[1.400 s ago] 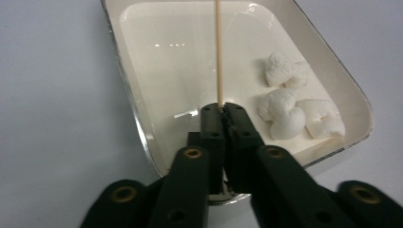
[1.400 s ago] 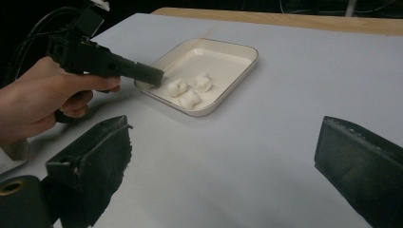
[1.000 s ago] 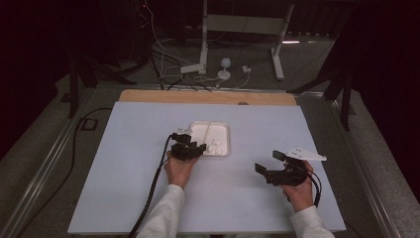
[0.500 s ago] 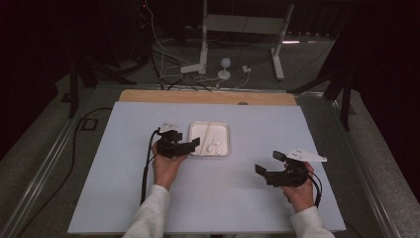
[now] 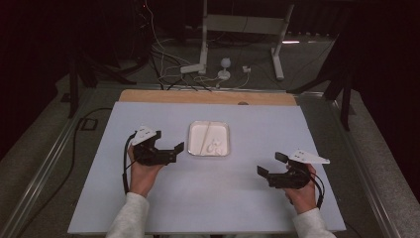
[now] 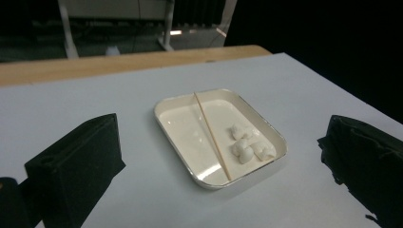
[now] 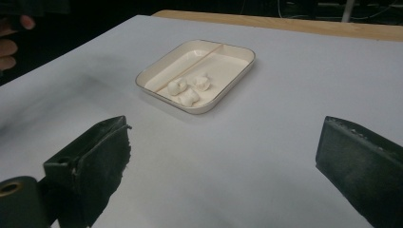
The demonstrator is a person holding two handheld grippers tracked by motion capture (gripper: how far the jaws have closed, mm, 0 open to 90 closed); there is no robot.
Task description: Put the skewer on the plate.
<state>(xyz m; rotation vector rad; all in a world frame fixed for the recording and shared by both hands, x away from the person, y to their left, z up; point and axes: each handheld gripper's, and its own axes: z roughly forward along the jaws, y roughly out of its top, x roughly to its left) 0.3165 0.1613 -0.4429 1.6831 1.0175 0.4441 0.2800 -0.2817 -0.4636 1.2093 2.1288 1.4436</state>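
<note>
- Cream tray [image 6: 266, 126] is left holding 3 white lumps [image 6: 247, 145] and a wooden skewer [image 6: 211, 135], apparently deposited
- Left gripper [image 5: 173, 148], just opened, is empty beside it
- Right gripper [image 5: 270, 164] is kept released, idle

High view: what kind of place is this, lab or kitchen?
Most likely a lab or recording bay, not a kitchen. A bare white table stands in a dark room, loose cables and a metal stand sit on the floor behind it, and the sole prop is a small white tray holding a thin stick.
</note>
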